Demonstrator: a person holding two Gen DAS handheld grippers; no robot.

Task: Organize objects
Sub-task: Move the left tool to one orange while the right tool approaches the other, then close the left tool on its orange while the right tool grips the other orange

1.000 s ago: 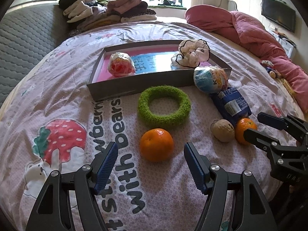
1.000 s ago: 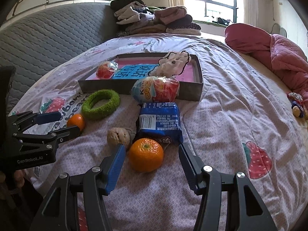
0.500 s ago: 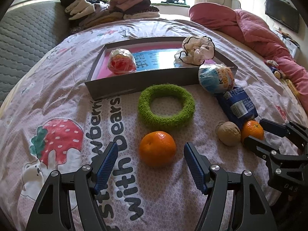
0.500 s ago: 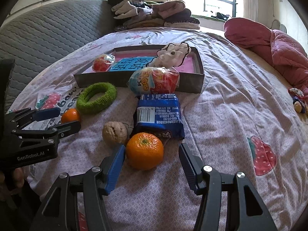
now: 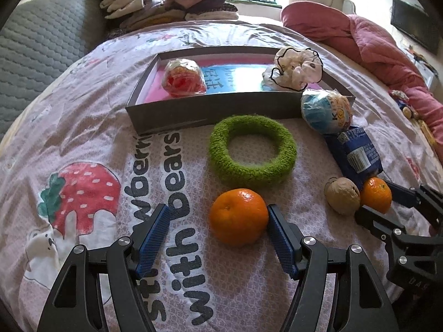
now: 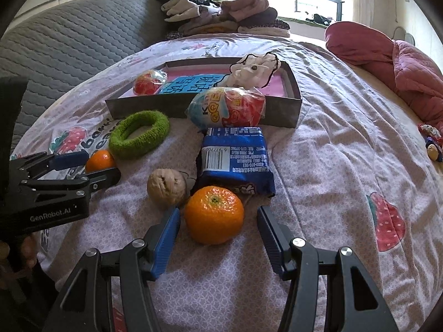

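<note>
Two oranges lie on the bed sheet. My left gripper (image 5: 217,221) is open around one orange (image 5: 238,217), whose right side touches the right pad. My right gripper (image 6: 218,224) is open around the other orange (image 6: 214,214), with gaps on both sides. A walnut (image 6: 167,184), a blue snack packet (image 6: 235,159), a wrapped egg toy (image 6: 225,108) and a green fuzzy ring (image 5: 252,150) lie ahead. The grey tray (image 5: 193,112) holds a red wrapped ball (image 5: 184,77) and a white scrunchie (image 5: 297,67).
Folded clothes (image 5: 166,2) are stacked at the far end of the bed. A red quilt (image 5: 373,44) lies at the right. A grey padded headboard (image 6: 69,41) runs along the left. A small toy (image 6: 433,144) lies at the bed's right edge.
Both grippers have moved forward and lower, so each orange now sits between its open fingers. The objects have not moved.
</note>
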